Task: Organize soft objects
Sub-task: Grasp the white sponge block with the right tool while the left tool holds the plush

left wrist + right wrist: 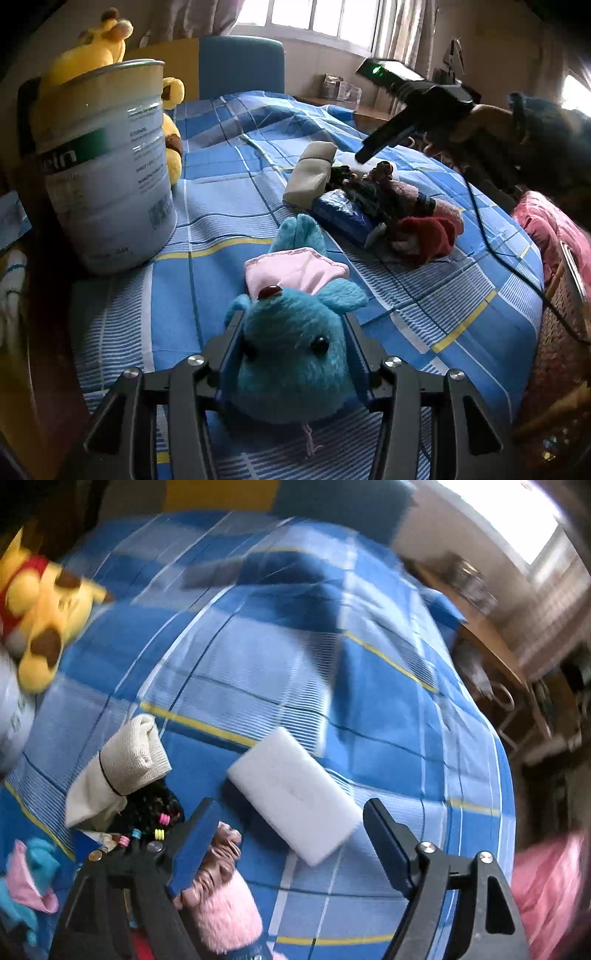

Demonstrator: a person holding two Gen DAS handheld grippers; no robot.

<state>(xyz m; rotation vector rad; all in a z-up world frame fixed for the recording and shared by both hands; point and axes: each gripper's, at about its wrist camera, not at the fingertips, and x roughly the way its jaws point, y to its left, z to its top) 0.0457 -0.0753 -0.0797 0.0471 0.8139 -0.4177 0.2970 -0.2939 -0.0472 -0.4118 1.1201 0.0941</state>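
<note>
My left gripper [293, 325] is shut on a blue plush bird with pink wings [291, 347], held just above the blue checked bedspread [221, 206]. A pile of soft things [384, 206] lies beyond it: a beige rolled cloth [312, 173], a dark-haired doll, pink and red plush. My right gripper [291, 823] is open above the bed, with a white foam block [295, 797] lying just ahead between its fingers. It also shows in the left wrist view [364, 153], hovering over the pile. The beige cloth [122, 768] and pink plush [221, 904] lie to its left.
A large metal tin [107, 166] stands at the left of the bed with a yellow plush bear [92, 48] behind it; the bear also shows in the right wrist view [44, 602]. A wicker basket [565, 339] and pink fabric [546, 225] are at the right. A black cable [491, 243] crosses the bed.
</note>
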